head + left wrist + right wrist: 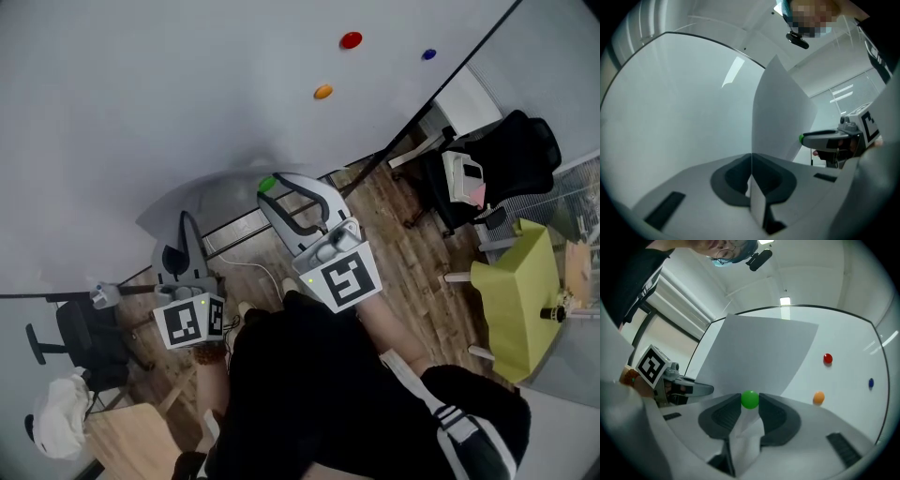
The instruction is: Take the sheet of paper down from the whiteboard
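Observation:
The white sheet of paper (pixel 754 357) bows away from the whiteboard (pixel 141 84) and shows as a pale curved patch (pixel 220 192) in the head view. My left gripper (pixel 187 225) is shut on the paper's edge, which runs edge-on between its jaws (pixel 751 180). My right gripper (pixel 270 195) is shut on a green ball magnet (pixel 750 399) at its jaw tips, with paper lying under the magnet. The green magnet (pixel 267 185) sits at the sheet's right side. Each gripper sees the other: the right gripper (pixel 806 138) and the left gripper (pixel 708 389).
A red magnet (pixel 351 39), an orange magnet (pixel 322 92) and a blue magnet (pixel 428 54) stick to the board at the upper right. On the wood floor stand a black office chair (pixel 511 155), a yellow-green table (pixel 516 291) and another chair (pixel 80 342) at the left.

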